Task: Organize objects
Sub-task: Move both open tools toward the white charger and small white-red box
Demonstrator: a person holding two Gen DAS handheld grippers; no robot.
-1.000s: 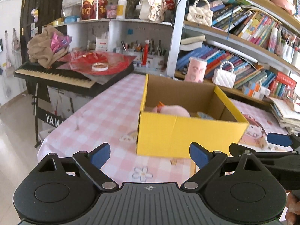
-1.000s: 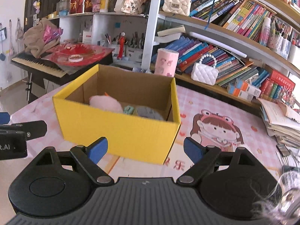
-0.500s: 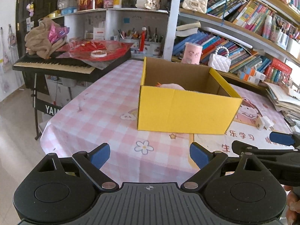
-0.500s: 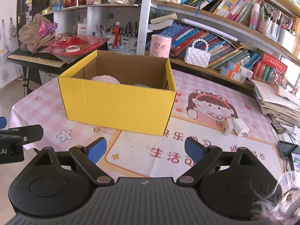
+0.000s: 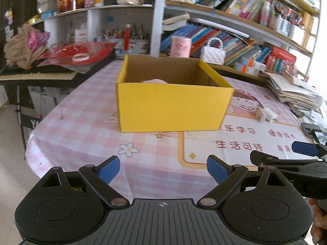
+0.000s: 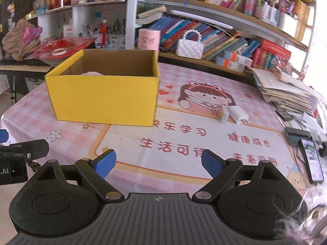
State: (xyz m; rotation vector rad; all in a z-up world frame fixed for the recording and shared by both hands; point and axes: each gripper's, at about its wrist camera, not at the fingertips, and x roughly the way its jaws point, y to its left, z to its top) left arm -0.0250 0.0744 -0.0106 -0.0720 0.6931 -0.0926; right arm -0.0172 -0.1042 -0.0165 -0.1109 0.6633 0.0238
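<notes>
Sitting toward the far left of the desk [image 6: 204, 140], the yellow box [image 6: 102, 100] already holds a pale pink soft thing [image 6: 92, 73] that just shows over its near wall; whatever else is inside I cannot see from here. To its right, apart from it on the cartoon mat, lie two small white chargers [image 6: 233, 114], touching each other. I judge those are what is left to put away, so the job looks partly done, with one or more things boxed and these two out.

I hold my left tool [image 5: 162, 168] low in front of the box with its blue pads wide apart and nothing between them. My right tool [image 6: 157, 162] hangs over the printed mat, just as wide and just as bare, with the chargers ahead and a little to the right of it.

Further out, a phone [image 6: 313, 163] lies at the right edge, a stack of papers [image 6: 286, 94] beyond it, and bookshelves [image 6: 224, 30] behind.
</notes>
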